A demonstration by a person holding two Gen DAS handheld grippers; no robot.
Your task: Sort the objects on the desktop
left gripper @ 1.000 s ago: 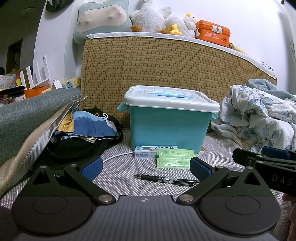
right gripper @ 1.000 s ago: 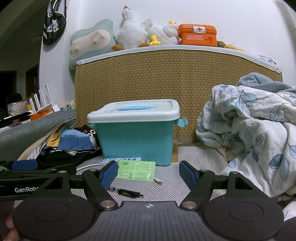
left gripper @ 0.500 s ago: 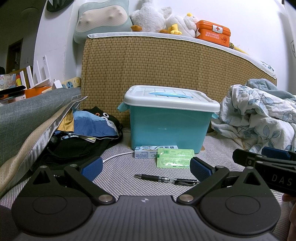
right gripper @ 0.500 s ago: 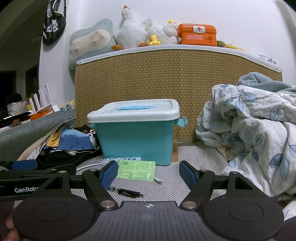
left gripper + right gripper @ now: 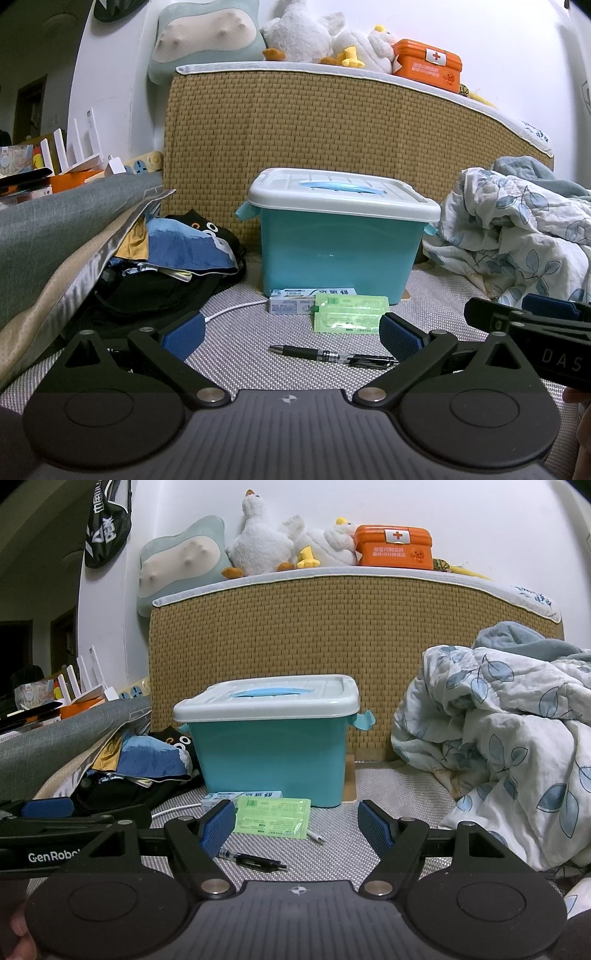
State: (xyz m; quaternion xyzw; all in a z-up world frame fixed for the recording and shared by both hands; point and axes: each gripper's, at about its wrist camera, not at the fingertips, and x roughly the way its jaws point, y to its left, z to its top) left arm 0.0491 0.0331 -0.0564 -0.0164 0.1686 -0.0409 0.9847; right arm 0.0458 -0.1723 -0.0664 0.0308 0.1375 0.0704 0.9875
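Observation:
A teal storage box (image 5: 332, 254) (image 5: 273, 757) with a white closed lid stands against the woven headboard. In front of it lie a small white-and-blue carton (image 5: 291, 301) (image 5: 221, 798), a green packet (image 5: 349, 314) (image 5: 273, 816) and a black pen (image 5: 332, 356) (image 5: 255, 862) on the grey woven mat. My left gripper (image 5: 291, 334) is open and empty, low over the mat, with the pen between its fingers. My right gripper (image 5: 297, 829) is open and empty, just right of the left one, behind the packet and pen.
A crumpled leaf-print quilt (image 5: 498, 746) fills the right. A grey cushion (image 5: 48, 229) and a pile of dark clothes (image 5: 166, 280) lie on the left. A white cable (image 5: 229, 310) runs to the carton. Plush toys and an orange first-aid box (image 5: 393, 546) sit atop the headboard.

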